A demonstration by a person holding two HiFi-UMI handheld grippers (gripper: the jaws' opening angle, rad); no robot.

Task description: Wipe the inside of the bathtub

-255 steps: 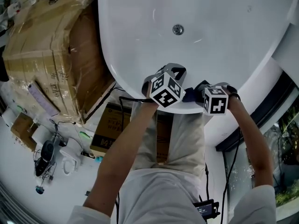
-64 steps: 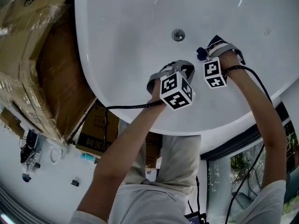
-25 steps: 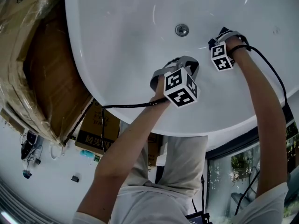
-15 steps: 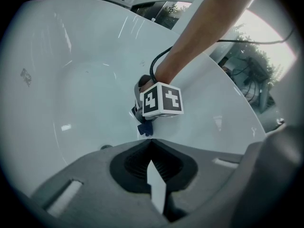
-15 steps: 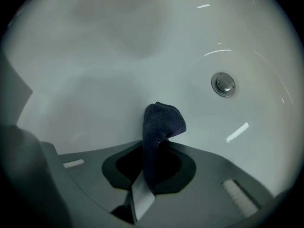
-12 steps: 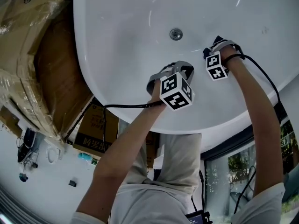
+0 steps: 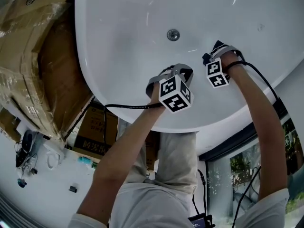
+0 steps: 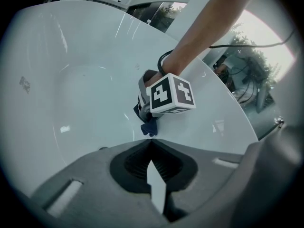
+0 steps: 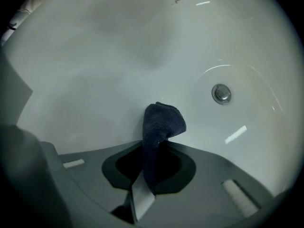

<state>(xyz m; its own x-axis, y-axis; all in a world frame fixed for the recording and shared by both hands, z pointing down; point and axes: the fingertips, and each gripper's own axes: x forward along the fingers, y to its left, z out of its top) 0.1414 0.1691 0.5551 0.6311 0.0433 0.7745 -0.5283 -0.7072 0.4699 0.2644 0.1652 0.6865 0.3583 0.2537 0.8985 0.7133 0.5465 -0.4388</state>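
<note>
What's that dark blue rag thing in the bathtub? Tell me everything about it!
The rag is a small dark blue cloth that looks soft and fuzzy like a towel. The right tongs are shut on its lower end, so it sticks up from them, and its top is bunched and folded over. That top seems to press on the white inside of the bathtub, apart from the round metal drain.

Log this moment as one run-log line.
phase: wipe | right gripper: shut on dark blue cloth, inside bathtub | left gripper: shut, empty
</note>
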